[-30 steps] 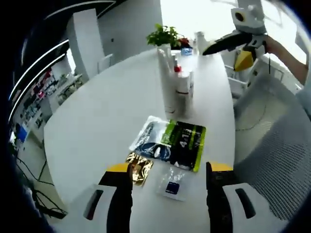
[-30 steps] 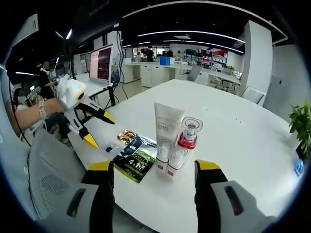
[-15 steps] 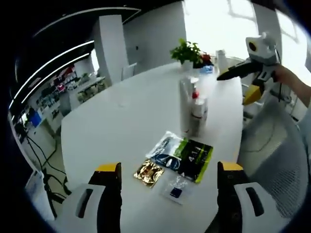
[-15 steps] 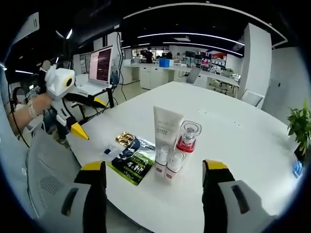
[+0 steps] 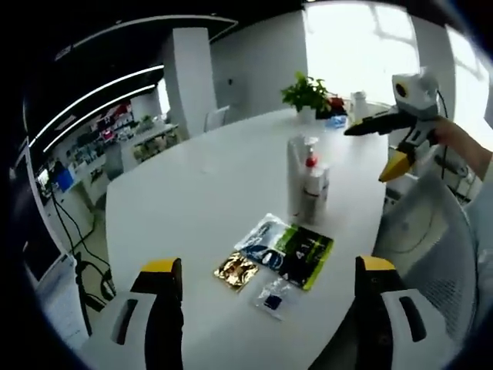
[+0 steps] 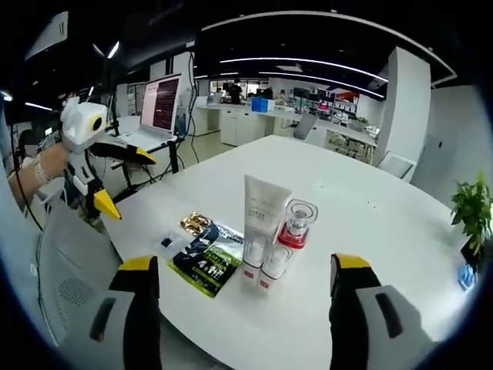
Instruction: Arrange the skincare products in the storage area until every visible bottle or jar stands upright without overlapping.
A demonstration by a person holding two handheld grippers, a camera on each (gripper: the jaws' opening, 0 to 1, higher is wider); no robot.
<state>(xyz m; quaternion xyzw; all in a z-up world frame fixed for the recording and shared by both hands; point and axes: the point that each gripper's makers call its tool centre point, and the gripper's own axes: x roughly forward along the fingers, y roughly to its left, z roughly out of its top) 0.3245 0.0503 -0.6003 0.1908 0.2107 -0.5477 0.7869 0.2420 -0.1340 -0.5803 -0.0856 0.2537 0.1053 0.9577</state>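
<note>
A tight upright cluster of skincare products stands near the middle of the white table: a tall white tube, a clear bottle with a red collar and two small white bottles. The left gripper view has the same cluster. Flat sachets lie beside it: a black-green pack, a blue-white pack, a gold one and a small clear one. My left gripper is open, back from the sachets. My right gripper is open, short of the bottles. Each gripper appears in the other's view, left gripper, right gripper.
A potted plant and small items sit at the table's far end. A grey mesh chair stands against the table's edge by the sachets. A laptop and office desks lie beyond. The table surface around the cluster is bare.
Both views have pulled back and up from the table, so the products look smaller. The products and sachets have not moved. Both grippers stay open.
</note>
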